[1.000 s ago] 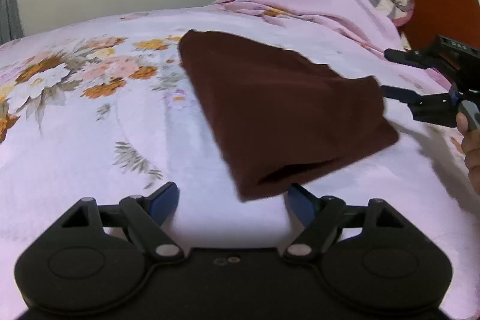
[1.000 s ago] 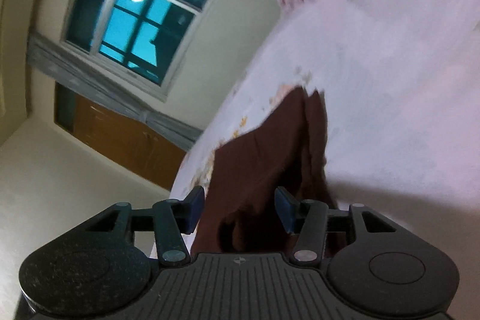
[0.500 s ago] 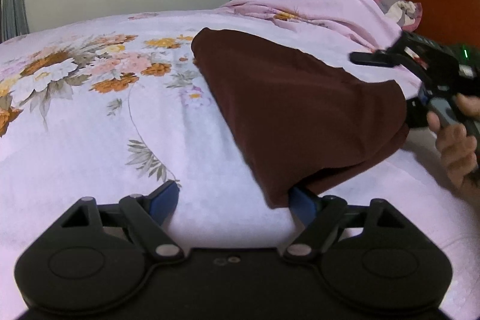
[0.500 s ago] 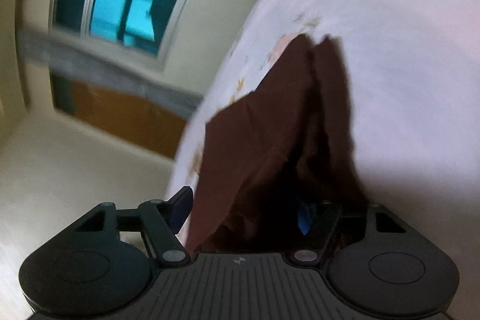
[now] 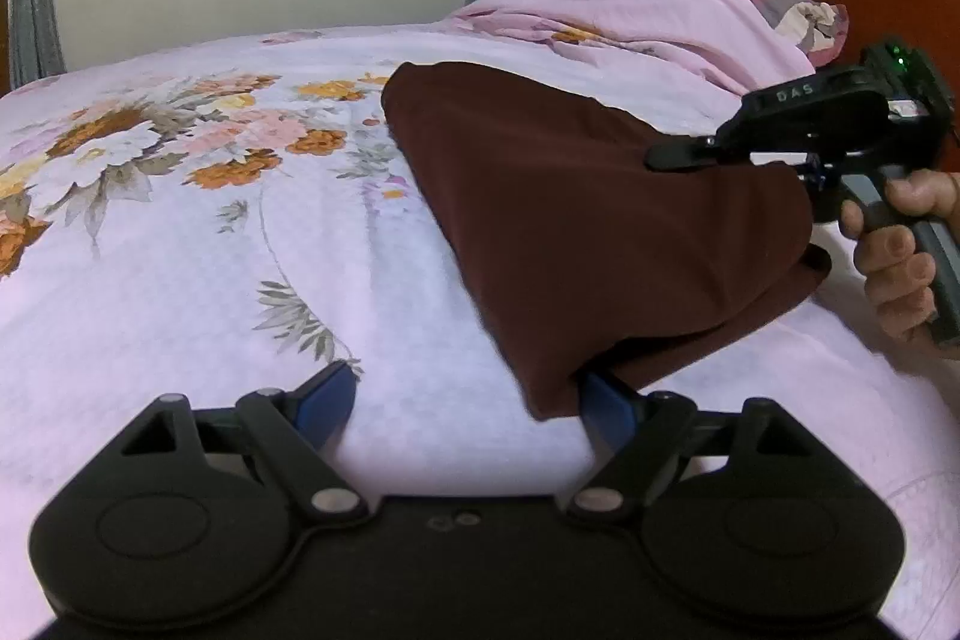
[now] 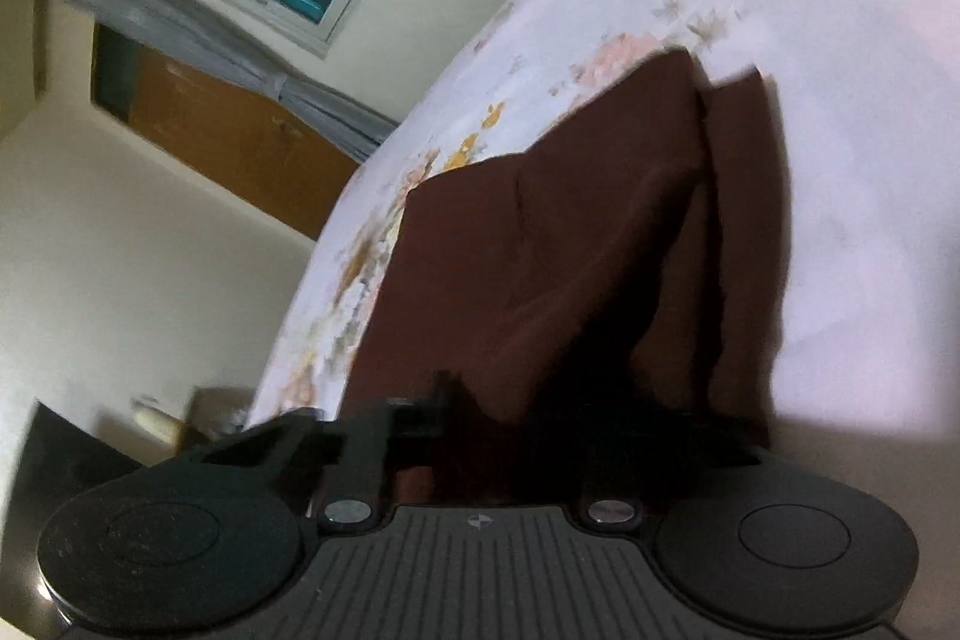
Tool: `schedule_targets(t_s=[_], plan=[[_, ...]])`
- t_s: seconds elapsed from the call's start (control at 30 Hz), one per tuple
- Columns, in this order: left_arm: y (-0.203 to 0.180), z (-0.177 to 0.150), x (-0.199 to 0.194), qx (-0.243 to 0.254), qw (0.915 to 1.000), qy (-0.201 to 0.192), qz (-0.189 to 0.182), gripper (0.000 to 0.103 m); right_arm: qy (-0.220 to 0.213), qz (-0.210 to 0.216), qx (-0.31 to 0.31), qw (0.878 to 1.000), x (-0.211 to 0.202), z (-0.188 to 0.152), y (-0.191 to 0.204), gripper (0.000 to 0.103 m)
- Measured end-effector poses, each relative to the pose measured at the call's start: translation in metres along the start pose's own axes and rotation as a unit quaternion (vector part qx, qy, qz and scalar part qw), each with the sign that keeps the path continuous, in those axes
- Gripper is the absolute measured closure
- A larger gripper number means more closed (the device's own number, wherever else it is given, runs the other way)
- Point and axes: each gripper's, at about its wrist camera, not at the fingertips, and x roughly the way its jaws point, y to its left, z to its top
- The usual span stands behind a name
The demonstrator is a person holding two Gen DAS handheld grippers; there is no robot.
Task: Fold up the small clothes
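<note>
One dark maroon, soft knit garment point(image 5: 576, 220) is lying folded in a rough wedge on the pink floral bedsheet point(image 5: 180, 250), its layered edges showing. Two black plastic grippers are working it. The left gripper point(image 5: 465, 400) is standing wide apart, its right blue pad under the cloth's near corner. The right gripper point(image 6: 540, 418) is closing its jaws on the far edge, cloth between them.

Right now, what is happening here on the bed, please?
A person is folding a dark brown garment on a floral bedsheet, with a handheld gripper in each hand. The right gripper is closing on the garment's right edge, with cloth between its jaws. The left gripper stands open at the near corner; one finger lies under the cloth.
</note>
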Motion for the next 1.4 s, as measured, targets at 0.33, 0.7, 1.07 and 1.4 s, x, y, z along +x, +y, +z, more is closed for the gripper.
schedule_targets(t_s=[0.33, 0.7, 1.07, 1.4], plan=[[0.001, -0.002, 0.001, -0.002, 1.0000, -0.001, 0.001, 0.018, -0.004, -0.038, -0.100, 0.994, -0.021, 0.028, 0.018, 0.092], [0.005, -0.003, 0.001, -0.011, 0.9999, -0.001, -0.011, 0.018, 0.013, -0.002, -0.029, 0.999, -0.044, 0.002, -0.020, 0.021], [0.014, -0.004, -0.005, -0.056, 0.9979, -0.011, -0.030, 0.019, -0.079, 0.034, -0.003, 0.996, -0.099, -0.058, -0.024, 0.056], [0.016, -0.005, -0.003, -0.065, 0.9974, -0.008, -0.031, 0.018, -0.061, -0.003, -0.089, 0.994, -0.069, -0.060, 0.006, 0.062]])
